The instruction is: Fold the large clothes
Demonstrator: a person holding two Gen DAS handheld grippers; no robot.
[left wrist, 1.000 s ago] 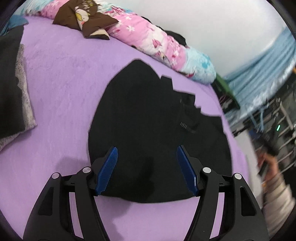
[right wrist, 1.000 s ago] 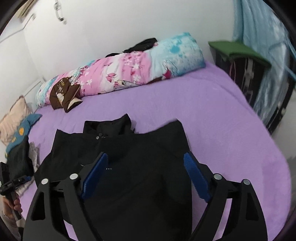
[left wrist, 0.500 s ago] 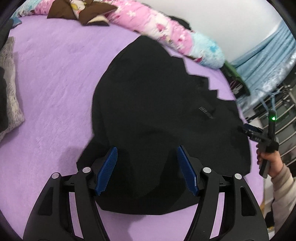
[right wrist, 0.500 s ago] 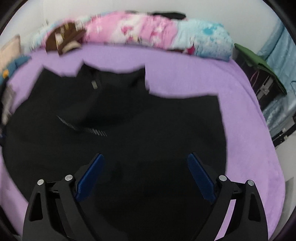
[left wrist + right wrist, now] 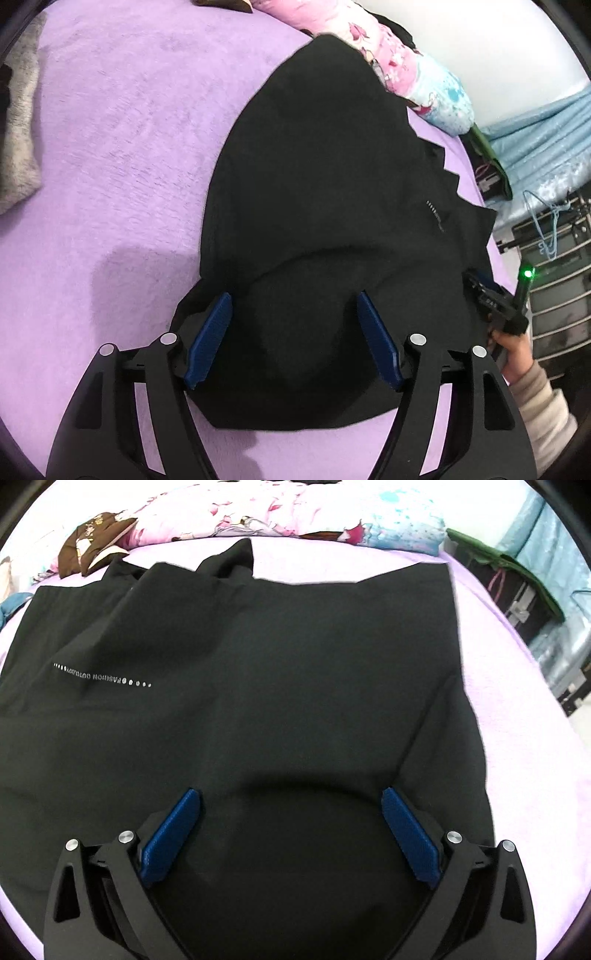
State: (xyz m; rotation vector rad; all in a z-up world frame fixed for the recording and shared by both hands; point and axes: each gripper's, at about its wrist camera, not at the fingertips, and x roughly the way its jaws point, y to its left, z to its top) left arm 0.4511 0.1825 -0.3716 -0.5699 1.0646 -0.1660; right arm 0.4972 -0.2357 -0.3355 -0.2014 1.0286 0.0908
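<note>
1. A bed with a soft purple fuzzy blanket [image 5: 122, 122] fills the room by a white wall.
2. A big black cloth jacket [image 5: 295, 664] lies spread flat in the middle of the bed. A thin line of small white letters [image 5: 103, 677] runs across it.
3. A long pink and blue flowery pillow roll [image 5: 295, 513] lies along the far edge of the bed, just past the jacket's collar.
4. A small brown cloth thing [image 5: 96, 542] sits beside the pillow roll.
5. The left tongs [image 5: 293, 317] hang over the jacket's near edge. They are opening, with nothing pinched between the blue pads.
6. The right tongs [image 5: 291, 812] are low over the jacket. They are opening very wide, with only the flat jacket under them.
7. In the left view, a person's hand [image 5: 511, 347] holds the right tongs at the jacket's side.
</note>
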